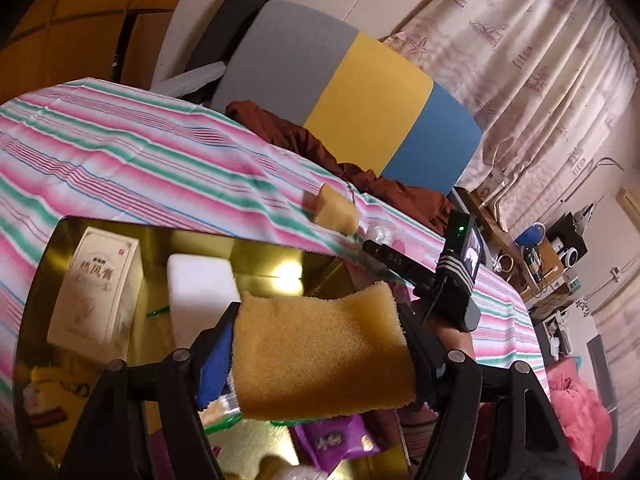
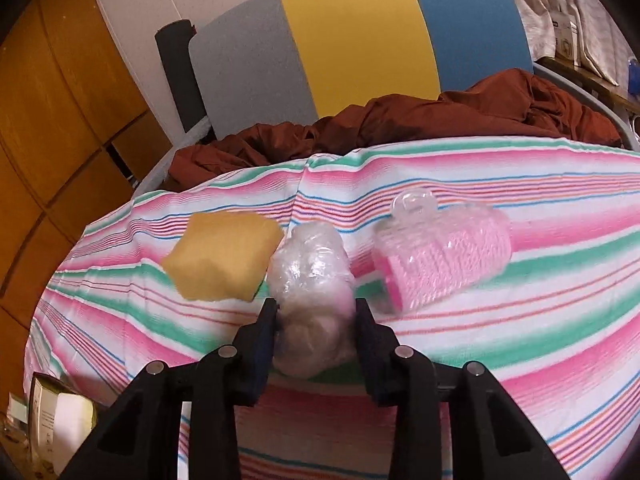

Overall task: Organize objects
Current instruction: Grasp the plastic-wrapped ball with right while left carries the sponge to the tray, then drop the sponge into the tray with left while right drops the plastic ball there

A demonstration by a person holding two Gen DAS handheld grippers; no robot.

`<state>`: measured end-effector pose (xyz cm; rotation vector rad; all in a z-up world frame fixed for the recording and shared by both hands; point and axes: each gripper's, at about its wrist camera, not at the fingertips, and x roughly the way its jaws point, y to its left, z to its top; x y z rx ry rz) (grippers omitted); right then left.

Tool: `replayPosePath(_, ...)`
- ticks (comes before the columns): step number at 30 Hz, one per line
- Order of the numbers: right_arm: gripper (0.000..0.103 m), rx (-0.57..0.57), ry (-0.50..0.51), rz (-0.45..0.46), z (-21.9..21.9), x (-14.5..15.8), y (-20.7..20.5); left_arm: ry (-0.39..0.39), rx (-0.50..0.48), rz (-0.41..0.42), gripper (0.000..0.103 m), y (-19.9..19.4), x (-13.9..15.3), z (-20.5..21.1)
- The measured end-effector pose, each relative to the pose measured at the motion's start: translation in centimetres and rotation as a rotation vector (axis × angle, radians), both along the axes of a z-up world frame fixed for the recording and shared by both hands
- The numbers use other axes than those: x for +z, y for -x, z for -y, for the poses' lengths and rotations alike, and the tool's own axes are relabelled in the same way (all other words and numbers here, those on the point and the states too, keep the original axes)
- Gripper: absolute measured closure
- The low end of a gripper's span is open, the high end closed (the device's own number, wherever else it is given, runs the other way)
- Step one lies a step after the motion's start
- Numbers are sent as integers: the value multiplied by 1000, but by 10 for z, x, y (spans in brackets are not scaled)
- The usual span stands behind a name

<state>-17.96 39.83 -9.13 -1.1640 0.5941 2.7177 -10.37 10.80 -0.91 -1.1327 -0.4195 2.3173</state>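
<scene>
My left gripper (image 1: 316, 320) is shut on a yellow sponge (image 1: 320, 356), held above a shiny gold tray (image 1: 260, 248). In the tray lie a white printed box (image 1: 96, 288) and a white foam block (image 1: 200, 292). My right gripper (image 2: 316, 312) is shut on a clear plastic-wrapped bundle (image 2: 308, 264) that rests on the striped cloth (image 2: 480, 360). A second yellow sponge (image 2: 224, 256) lies just left of the bundle. To the bundle's right lies a clear container of pink yarn (image 2: 444, 260) on its side.
A purple packet (image 1: 336, 440) and a yellow soft item (image 1: 60, 392) sit at the tray's near end. Crumpled brown fabric (image 2: 440, 120) lies beyond the cloth's far edge, before a grey, yellow and blue panel (image 2: 352, 40). Cluttered shelves (image 1: 540, 256) stand at the right.
</scene>
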Motion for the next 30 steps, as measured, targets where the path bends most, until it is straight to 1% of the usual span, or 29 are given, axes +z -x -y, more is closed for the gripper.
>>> replayPosePath(3,67,4,14,-9,5,0,-13,17,-10,-9,29,-7,-2,2)
replayPosePath(8,68,11,33,-17,15,1,-38,8,-11,9,29,-18,-8,10)
replayPosePath(12,68,20,48,-26,23,2,-58,16,-12,4,29,-25,-9,16)
replayPosePath(20,68,32,32,-45,38,15,-99,38,-38,-7,29,-41,-13,21)
replayPosePath(23,68,17,58,-73,40,24,-123,45,-53,-3,29,-48,-15,22)
replayPosePath(27,68,-17,126,-116,41,36,-154,48,-61,5,29,-53,-17,22)
replayPosePath(30,68,-18,152,-148,48,46,-173,49,-66,5,29,-58,-17,21)
